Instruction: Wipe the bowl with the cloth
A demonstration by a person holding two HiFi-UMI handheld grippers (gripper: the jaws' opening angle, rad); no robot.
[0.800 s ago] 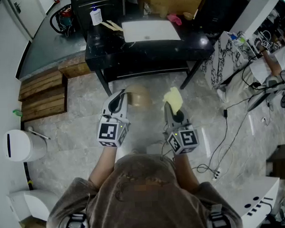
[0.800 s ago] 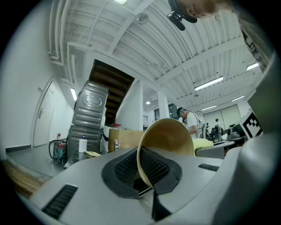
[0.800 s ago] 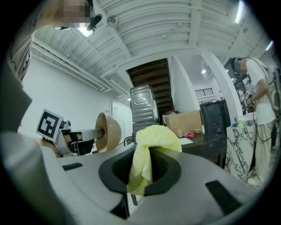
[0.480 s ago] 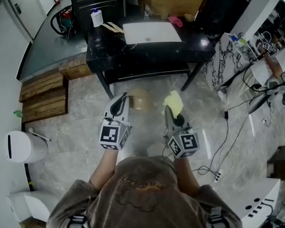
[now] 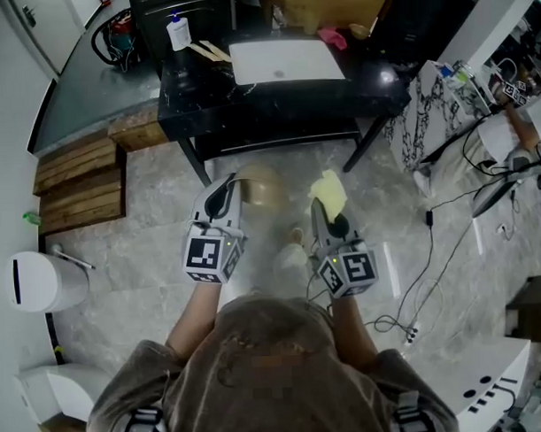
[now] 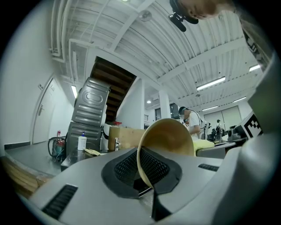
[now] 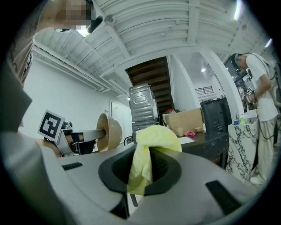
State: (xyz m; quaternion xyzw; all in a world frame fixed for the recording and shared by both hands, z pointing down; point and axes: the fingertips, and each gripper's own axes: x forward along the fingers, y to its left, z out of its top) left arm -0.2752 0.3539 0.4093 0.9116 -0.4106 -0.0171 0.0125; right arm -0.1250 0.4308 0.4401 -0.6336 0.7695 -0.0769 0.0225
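1. Left gripper (image 5: pixel 230 191): jaws clamped on the rim of the bowl (image 5: pixel 262 186). The bowl is tan, round and smooth, and tipped on its side. It is held in the air in front of the table (image 5: pixel 372 79), above the floor.
2. Right gripper (image 5: pixel 321 205): jaws clenched on the cloth (image 5: pixel 330 192). The cloth is pale yellow and crumpled, bunched above the jaws. It is in front of the table, near the bowl's right side and not touching it.
3. Change from the earlier frames: both grips are unchanged. Bowl and cloth remain apart, in nearly the same place before the table.
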